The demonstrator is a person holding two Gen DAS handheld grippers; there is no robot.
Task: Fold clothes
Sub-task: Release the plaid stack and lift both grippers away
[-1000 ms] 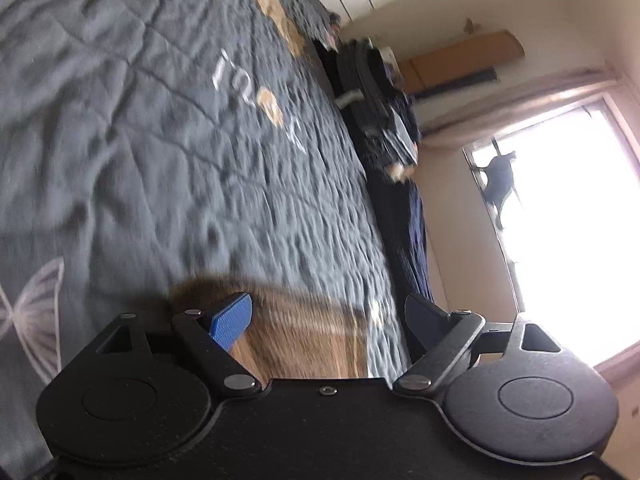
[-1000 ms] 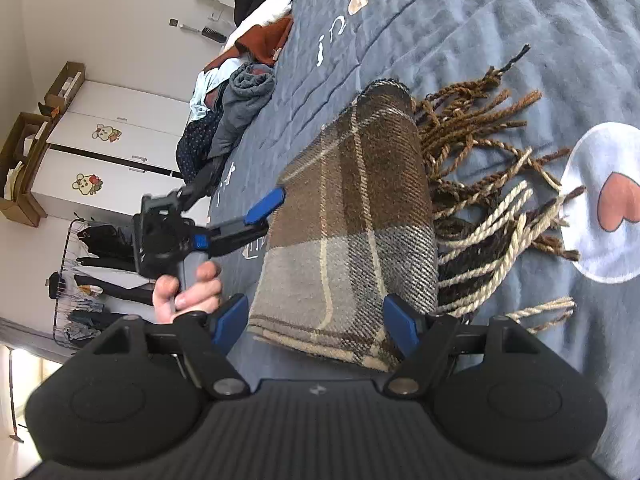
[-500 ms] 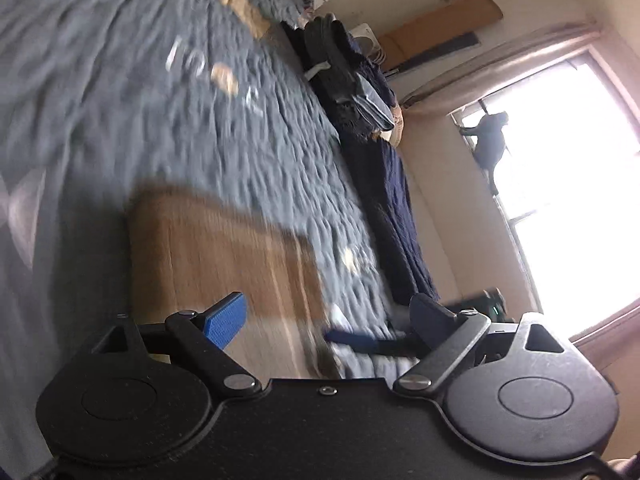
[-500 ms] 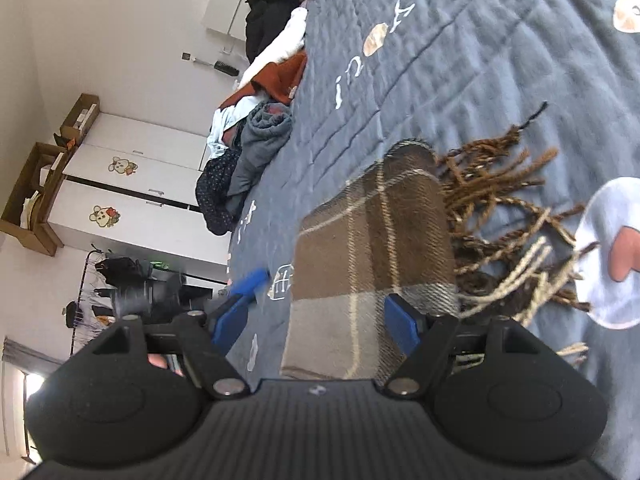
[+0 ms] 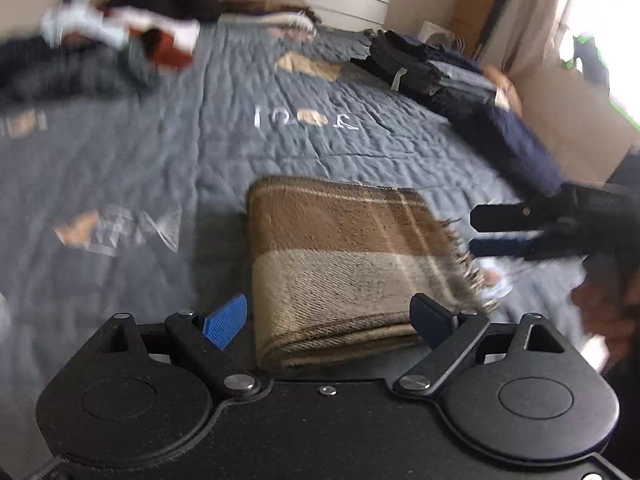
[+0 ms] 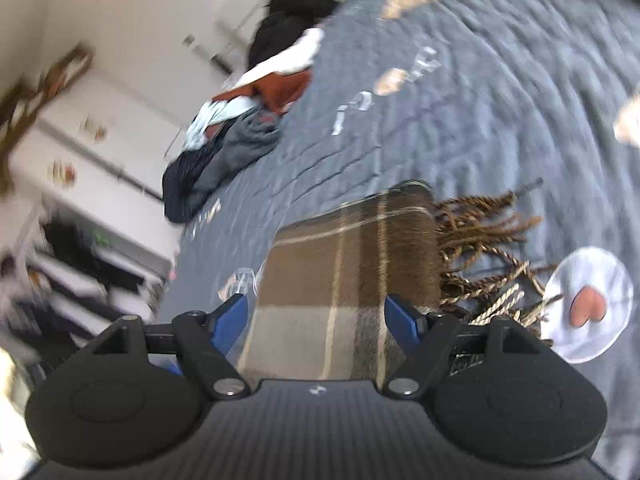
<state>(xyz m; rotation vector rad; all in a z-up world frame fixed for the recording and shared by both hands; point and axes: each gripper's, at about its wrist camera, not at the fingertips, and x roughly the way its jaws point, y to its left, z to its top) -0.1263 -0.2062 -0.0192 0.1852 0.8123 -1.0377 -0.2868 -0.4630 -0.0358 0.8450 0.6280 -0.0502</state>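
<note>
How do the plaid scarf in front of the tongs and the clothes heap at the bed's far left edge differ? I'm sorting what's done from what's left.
The plaid scarf lies folded into a flat rectangle, while the clothes heap is crumpled and loose. The scarf is one brown and beige piece with a fringe; the heap mixes white, rust, grey and dark garments. Both rest on the grey bedspread.

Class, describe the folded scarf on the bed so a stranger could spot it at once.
On the grey quilted bedspread, look nearest the grippers, away from the loose clothes heap and the dark folded stack. There lies the brown and beige plaid scarf, folded into a rectangle, alone in having a twisted fringe.
</note>
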